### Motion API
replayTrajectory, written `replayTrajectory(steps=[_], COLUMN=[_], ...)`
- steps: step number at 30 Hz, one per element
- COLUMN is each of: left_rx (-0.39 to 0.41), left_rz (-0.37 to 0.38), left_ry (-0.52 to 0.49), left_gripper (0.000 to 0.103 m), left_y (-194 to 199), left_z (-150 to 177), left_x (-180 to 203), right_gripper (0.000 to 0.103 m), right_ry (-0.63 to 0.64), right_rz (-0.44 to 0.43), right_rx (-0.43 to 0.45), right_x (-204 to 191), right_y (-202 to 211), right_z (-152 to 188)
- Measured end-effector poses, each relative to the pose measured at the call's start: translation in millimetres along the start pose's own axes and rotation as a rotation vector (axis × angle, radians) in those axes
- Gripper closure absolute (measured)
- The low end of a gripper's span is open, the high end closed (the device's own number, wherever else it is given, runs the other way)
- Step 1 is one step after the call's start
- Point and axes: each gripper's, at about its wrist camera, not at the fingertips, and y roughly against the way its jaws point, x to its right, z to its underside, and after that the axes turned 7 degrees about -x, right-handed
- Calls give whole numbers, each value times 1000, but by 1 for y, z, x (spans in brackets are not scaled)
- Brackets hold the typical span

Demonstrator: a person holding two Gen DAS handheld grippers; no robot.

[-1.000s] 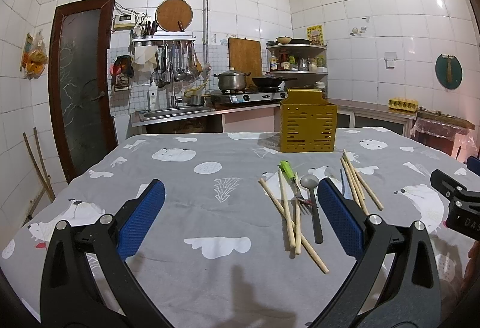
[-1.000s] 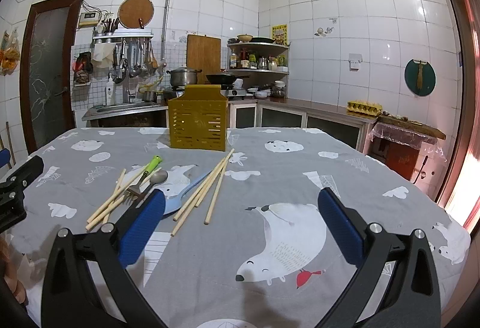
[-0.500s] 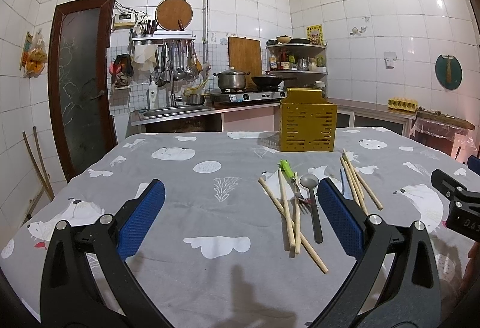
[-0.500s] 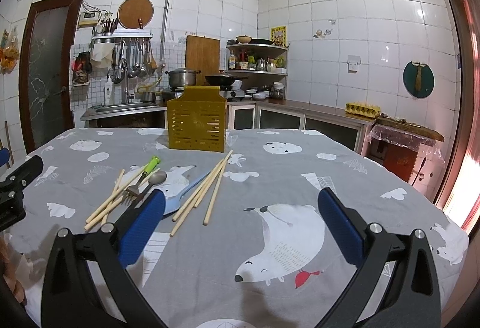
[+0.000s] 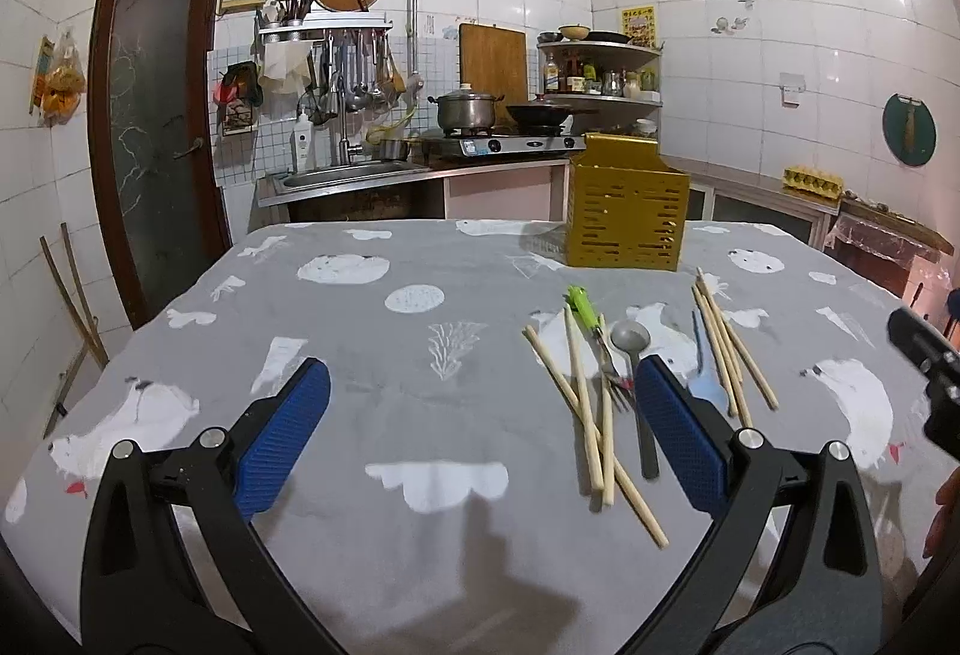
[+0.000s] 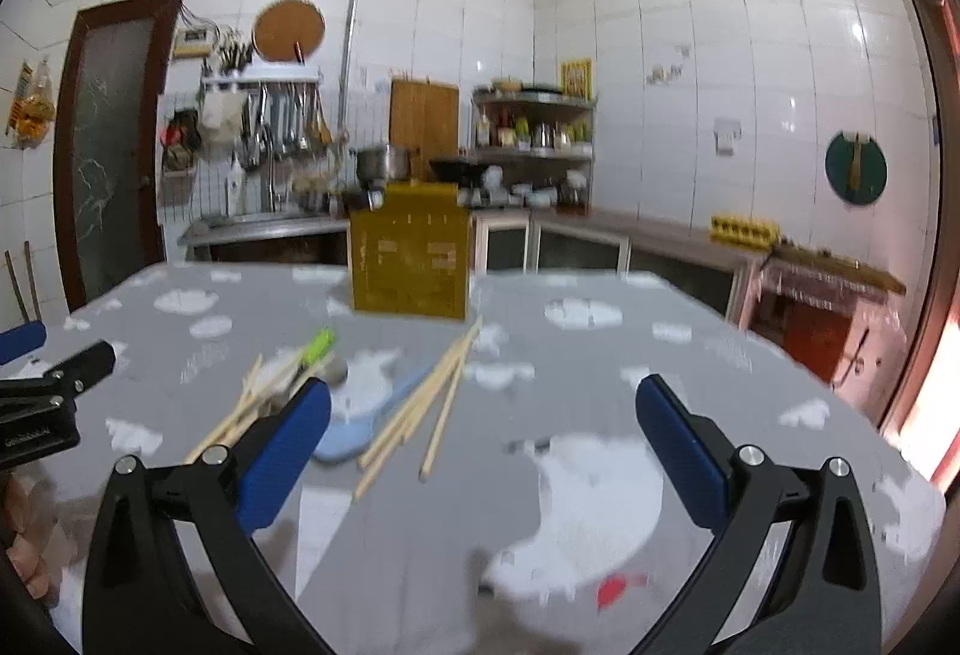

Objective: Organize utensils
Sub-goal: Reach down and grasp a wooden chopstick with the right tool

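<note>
The tabletop (image 5: 360,475), under its grey bear-print cloth, carries everything for this job. At its far side stands the yellow slotted holder (image 5: 624,217), upright and with nothing visible in it. Nearer, the utensils lie loose: one cluster of chopsticks (image 5: 585,403) crossing a green-handled fork (image 5: 585,310) and a metal spoon (image 5: 630,340), then a second bundle of chopsticks (image 5: 723,343) beside a pale blue spoon (image 5: 705,382). The left gripper (image 5: 480,427) sits much as it did a second ago, jaws spread wide and empty. The right gripper (image 6: 480,433), also released and empty, has started to move: its view is now blurred and appears closer to the bundle. I judge sorting has only begun, with the first pickup likely the right-hand chopsticks.
</note>
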Motion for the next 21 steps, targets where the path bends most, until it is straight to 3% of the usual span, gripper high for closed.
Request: replayTrajectory(steps=[8,11,15,21], left_rx=[-13,-51,-115,-268], left_rz=[15,37,35,36], left_ry=[-49,-56,-50,-57], left_gripper=[5,5,5,5], left_y=[-30,-53,-96,-159], left_z=[-52,-72,-90,-97], left_x=[6,8,4,6], right_gripper=[4,4,4,4], right_ry=[71,49,4,7], right_rz=[24,6,4,54], right_rx=[-33,-94,-234,-323], right_x=[-7,-4,5,9], right_y=[-38,-66,-118,-177], right_z=[-38,-48,-56,-54])
